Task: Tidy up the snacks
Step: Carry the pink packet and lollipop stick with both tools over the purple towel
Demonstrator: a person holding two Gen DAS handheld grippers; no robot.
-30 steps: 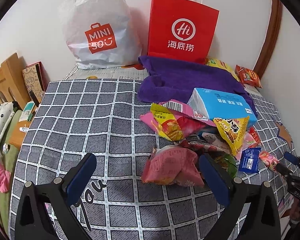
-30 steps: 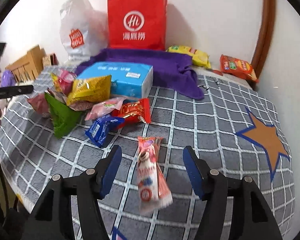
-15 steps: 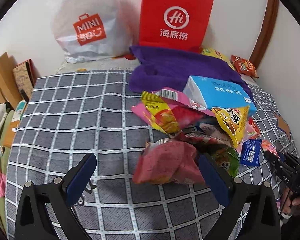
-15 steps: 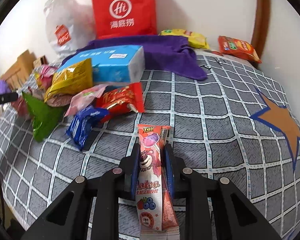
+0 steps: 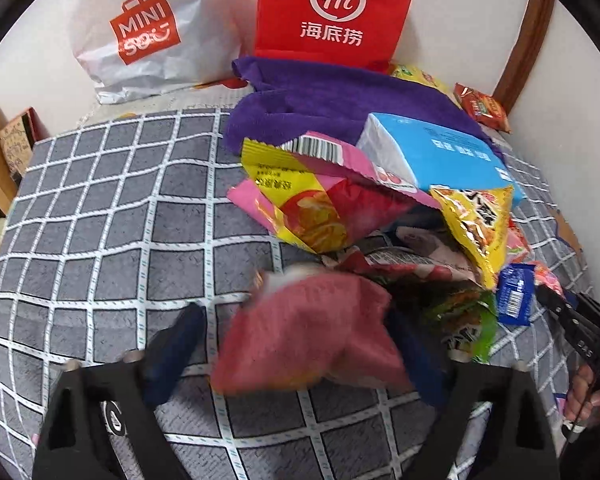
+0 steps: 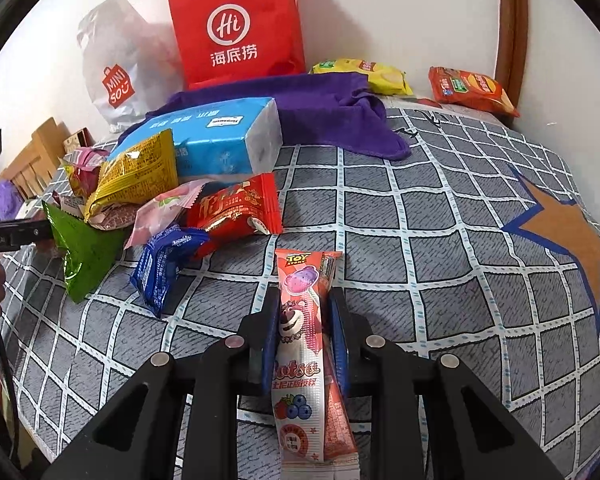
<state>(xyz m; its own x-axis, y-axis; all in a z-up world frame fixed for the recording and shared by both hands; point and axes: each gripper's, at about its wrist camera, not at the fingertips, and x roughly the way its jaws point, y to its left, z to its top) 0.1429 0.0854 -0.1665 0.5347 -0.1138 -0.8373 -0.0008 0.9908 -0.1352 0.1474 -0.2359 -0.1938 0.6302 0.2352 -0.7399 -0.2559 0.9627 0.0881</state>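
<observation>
In the left wrist view, a puffy pink snack bag, blurred, lies on the grey checked cover at the near edge of a snack heap. My left gripper straddles it and its jaws are closing. The right finger touches the bag, while a gap shows at the left finger. In the right wrist view, my right gripper is shut on a long pink Lotso stick packet, low over the cover.
A blue tissue pack, a purple towel, a red paper bag and a white plastic bag sit at the back. Yellow and orange packets lie by the wall. A hand holds the other gripper.
My right gripper shut on the Lotso packet. My left gripper dropped closer over the pink bag, and its jaws have come in from wide open.
</observation>
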